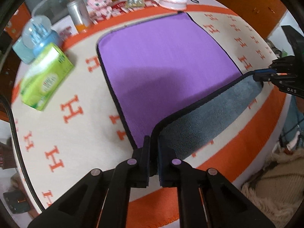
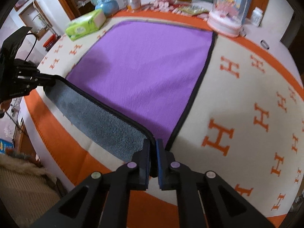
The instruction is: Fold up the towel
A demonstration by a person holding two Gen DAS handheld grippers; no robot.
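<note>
A purple towel [image 1: 163, 57] with a dark hem and grey-blue underside [image 1: 205, 117] lies on a white and orange cloth. My left gripper [image 1: 153, 142] is shut on its near left corner and holds it raised. My right gripper [image 2: 153, 144] is shut on the near right corner. The near edge is lifted between them, and the grey underside [image 2: 98, 117] faces me. The right gripper also shows at the right of the left wrist view [image 1: 266, 75]. The left gripper shows at the left of the right wrist view [image 2: 47, 80]. The far half of the towel [image 2: 148, 60] lies flat.
A green tissue pack [image 1: 45, 79] lies left of the towel. A blue snow globe [image 1: 38, 36], a can [image 1: 78, 15], a pink toy [image 1: 99, 3] and a pink-based dome [image 2: 228, 9] stand along the far edge. The table's orange border [image 1: 247, 133] is near me.
</note>
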